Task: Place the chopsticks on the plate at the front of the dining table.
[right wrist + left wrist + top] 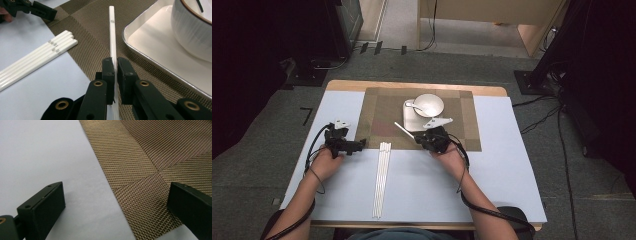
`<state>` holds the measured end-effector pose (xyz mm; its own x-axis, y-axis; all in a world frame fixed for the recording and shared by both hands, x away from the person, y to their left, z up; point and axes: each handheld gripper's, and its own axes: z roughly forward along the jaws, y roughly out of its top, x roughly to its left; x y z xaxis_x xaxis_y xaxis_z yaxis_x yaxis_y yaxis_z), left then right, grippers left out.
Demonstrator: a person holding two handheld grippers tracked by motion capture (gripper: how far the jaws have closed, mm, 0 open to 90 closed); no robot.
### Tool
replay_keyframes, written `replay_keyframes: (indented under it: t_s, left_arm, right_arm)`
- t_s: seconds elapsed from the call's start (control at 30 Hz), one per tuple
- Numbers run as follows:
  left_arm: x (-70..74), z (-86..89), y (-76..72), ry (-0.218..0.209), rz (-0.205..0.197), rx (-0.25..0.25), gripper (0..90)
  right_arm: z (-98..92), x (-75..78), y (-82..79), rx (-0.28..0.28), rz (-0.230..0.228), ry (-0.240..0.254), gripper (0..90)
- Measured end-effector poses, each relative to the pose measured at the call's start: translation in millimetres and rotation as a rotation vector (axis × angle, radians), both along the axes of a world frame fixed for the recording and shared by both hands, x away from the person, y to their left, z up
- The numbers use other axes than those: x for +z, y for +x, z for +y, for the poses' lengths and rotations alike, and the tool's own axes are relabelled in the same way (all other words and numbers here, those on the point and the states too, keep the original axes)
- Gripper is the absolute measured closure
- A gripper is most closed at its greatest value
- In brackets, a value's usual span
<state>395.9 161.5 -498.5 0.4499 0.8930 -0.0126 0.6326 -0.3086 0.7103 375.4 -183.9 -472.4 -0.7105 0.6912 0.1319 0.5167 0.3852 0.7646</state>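
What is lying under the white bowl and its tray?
The white bowl stands on a white tray, and the tray lies on the woven brown placemat. What the placemat hides beneath the tray cannot be seen.

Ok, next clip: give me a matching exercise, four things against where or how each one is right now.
Things:
1. single chopstick
2. chopstick bundle
3. bowl
4. left gripper

States:
A. on the white tray
B. jaws wide open, nothing between them
C. clamped in the right gripper
D. lying on the pale blue table cover, tips at the edge of the woven mat

Pairs: 1-C, 2-D, 3-A, 4-B
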Motion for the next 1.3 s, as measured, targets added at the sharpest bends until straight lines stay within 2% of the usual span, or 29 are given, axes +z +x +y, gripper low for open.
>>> replay_keyframes:
  t_s: [0.3,0.7,0.9,1.07,1.3]
  left_arm:
    - [-0.2,0.0,0.0,-0.001,-0.002,0.001,1.3]
    - [-0.4,-0.2,-0.1,-0.002,-0.004,0.003,1.2]
    - [-0.5,-0.2,-0.3,-0.001,-0.007,0.003,1.2]
    - [-0.4,-0.2,-0.4,-0.001,-0.007,0.004,1.1]
    - [-0.4,-0.2,-0.5,-0.001,-0.007,0.005,1.1]
  right_arm:
    - [7.3,0.4,14.5,0.007,-0.025,-0.018,85.5]
    - [9.3,-2.7,34.2,-0.018,-0.023,-0.006,85.5]
    - [8.5,-4.1,42.7,-0.042,-0.025,-0.011,85.5]
    - [9.1,-4.1,45.1,-0.047,-0.02,-0.017,85.5]
    - [10.8,-1.9,56.8,-0.045,-0.028,-0.04,85.5]
